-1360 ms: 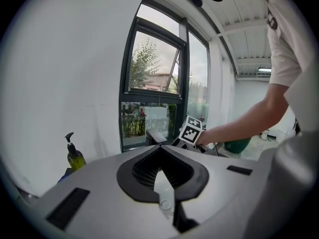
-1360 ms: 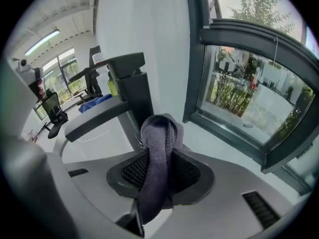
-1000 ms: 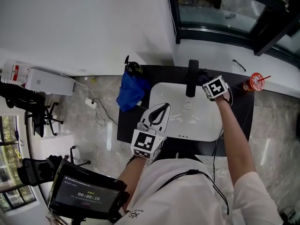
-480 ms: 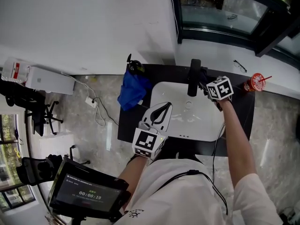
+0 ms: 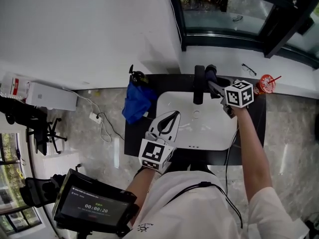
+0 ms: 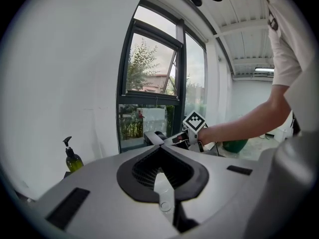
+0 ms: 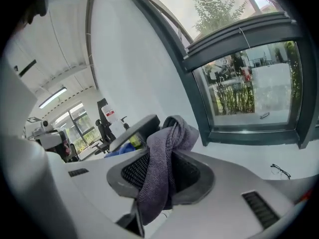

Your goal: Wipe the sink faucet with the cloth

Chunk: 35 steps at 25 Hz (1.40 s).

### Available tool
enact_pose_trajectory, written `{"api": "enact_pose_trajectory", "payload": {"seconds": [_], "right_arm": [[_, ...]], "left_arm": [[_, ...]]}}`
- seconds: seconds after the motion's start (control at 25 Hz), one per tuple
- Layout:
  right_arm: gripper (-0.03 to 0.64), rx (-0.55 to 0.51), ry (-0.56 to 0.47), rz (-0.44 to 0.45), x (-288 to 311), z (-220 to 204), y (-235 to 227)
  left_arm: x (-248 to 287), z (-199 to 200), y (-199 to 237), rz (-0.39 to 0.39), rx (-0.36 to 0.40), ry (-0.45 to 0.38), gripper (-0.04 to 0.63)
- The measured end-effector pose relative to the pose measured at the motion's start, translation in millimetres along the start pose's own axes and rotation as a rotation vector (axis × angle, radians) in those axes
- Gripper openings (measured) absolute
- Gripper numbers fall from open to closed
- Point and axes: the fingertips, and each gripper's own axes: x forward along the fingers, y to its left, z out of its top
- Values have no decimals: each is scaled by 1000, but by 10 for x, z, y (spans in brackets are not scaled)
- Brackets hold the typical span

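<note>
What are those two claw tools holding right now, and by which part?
The right gripper pinches the grey cloth at a bunched fold, with its ends hanging free. The left gripper is shut and empty.

The left gripper is hovering near the body, forearm tucked in, its jaws pressed together with nothing between them. The right arm is stretching far ahead, and the right gripper is pinching a cloth.

The cloth pinched in the right tongs is soft grey towelling, nubbly and matt. Their shell is smooth satin plastic. The faucet looks matt black, the sink glossy white, the bench around it dark and matt.
</note>
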Motion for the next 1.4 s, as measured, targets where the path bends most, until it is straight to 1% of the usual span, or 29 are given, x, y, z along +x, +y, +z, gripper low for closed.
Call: {"api": "enact_pose_trajectory", "payload": {"seconds": [0.12, 0.24, 0.28, 0.36, 0.4, 0.48, 0.56, 0.64, 0.72, 0.8, 0.88, 1.04, 1.08, 1.16, 1.32, 1.4], "right_arm": [[121, -13, -77, 43, -110, 267, 131], [121, -23, -207, 108, -333, 605, 273], [121, -25, -239, 106, -391, 693, 259], [121, -27, -259, 62, -437, 760, 129], [121, -24, -247, 30, -425, 732, 33], [121, -18, -193, -53, -351, 575, -191], [121, -20, -100, -151, -222, 314, -426], [121, -26, 17, -216, -55, -7, -585], [121, -19, 116, -234, 97, -312, -638], [121, -12, 182, -232, 217, -534, -619], [121, -26, 234, -244, 300, -683, -591], [121, -56, 334, -298, 392, -882, -606], [121, -60, 348, -295, 418, -910, -589], [121, -55, 342, -256, 474, -915, -508], [121, -19, 266, -164, 475, -827, -354], [121, -6, 200, -131, 406, -709, -292]], "left_arm": [[17, 26, 6, -3, -1, -4, -6], [15, 30, -8, -2, -2, -5, -6], [18, 30, -6, 0, -3, -4, -6], [22, 27, 0, 3, -5, -3, -6], [21, 25, 1, 4, -7, -2, -6], [17, 23, 1, 7, -10, -1, -6], [13, 22, 11, 11, -14, 0, -6], [7, 12, 28, 17, -15, 2, -6], [-1, -5, 44, 24, -17, 5, -6], [-11, -20, 66, 33, -20, 7, -6], [-25, -28, 89, 40, -20, 9, -6], [-38, -25, 120, 50, -20, 7, -6], [-39, -29, 121, 51, -20, 7, -6], [-41, -42, 120, 49, -17, 9, -7], [-44, -43, 109, 41, -19, 8, -6], [-30, -31, 89, 34, -20, 6, -6]]}}
